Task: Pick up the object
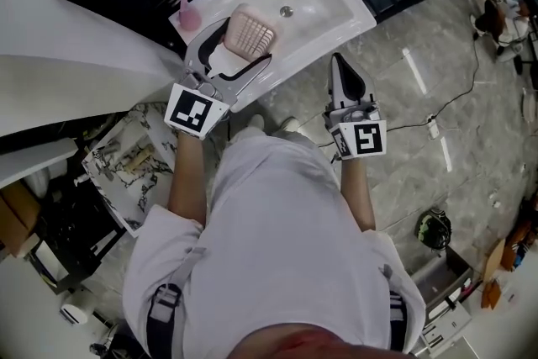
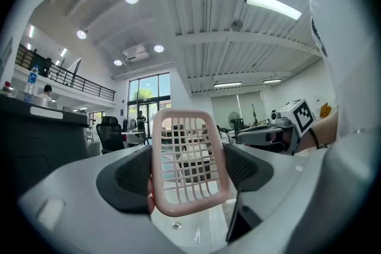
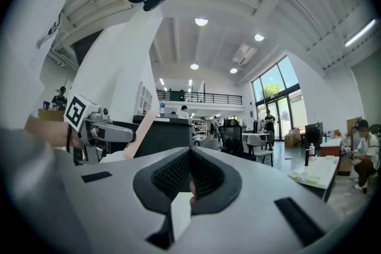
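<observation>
Over the white washbasin (image 1: 353, 17) my left gripper (image 1: 238, 53) clamps the pink mesh basket (image 1: 252, 31), long axis upright; my right gripper (image 1: 343, 71) hangs beside the basin, closed and empty.

Your left gripper (image 1: 235, 50) held level, jaws clamped on either side of a pink grid basket (image 1: 250, 33), your right gripper (image 1: 338, 61) level alongside, jaws pressed together, both forearms (image 1: 187, 181) stretched forward

left hand-held gripper (image 1: 244, 43) | grips pink basket (image 1: 252, 29) (slotted) | over white basin (image 1: 349, 13)
</observation>
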Demonstrator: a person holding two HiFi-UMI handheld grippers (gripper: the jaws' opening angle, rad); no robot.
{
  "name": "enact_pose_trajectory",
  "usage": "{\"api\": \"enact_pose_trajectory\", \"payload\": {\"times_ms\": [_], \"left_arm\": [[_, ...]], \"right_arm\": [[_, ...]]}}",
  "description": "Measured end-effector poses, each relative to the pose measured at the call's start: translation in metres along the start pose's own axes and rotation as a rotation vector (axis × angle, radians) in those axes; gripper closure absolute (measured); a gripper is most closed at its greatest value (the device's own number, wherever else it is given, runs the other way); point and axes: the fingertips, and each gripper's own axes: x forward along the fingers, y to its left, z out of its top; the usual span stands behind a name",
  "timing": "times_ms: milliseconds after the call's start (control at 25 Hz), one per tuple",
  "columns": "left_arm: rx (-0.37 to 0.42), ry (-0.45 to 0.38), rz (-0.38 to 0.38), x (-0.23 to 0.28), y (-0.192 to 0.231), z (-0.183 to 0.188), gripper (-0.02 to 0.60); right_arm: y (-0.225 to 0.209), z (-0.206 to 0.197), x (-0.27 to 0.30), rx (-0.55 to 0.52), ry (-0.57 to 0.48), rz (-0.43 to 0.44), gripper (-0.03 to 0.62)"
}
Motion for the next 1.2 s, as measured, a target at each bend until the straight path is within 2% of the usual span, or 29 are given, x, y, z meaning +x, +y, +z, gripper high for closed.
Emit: {"api": "enact_pose_trajectory", "payload": {"times_ms": [280,520,800,1200], "left_arm": [[-0.035,-0.017,0.064,-0.02,0.003,0.012,0.199],[-0.006,-0.011,0.075,-0.027,0.007,0.017,0.199],[-0.01,-0.048,0.092,-0.03,0.013,0.028,0.199],[0.009,-0.04,0.088,-0.031,0.013,0.025,0.199]], "right_arm": [[0.017,0.034,0.018,-0.088,-0.072,0.059,0.592],[0.019,0.052,0.026,-0.122,-0.116,0.068,0.592],[0.013,0.059,0.03,-0.134,-0.134,0.056,0.592],[0.023,0.056,0.035,-0.134,-0.13,0.075,0.592]]}}
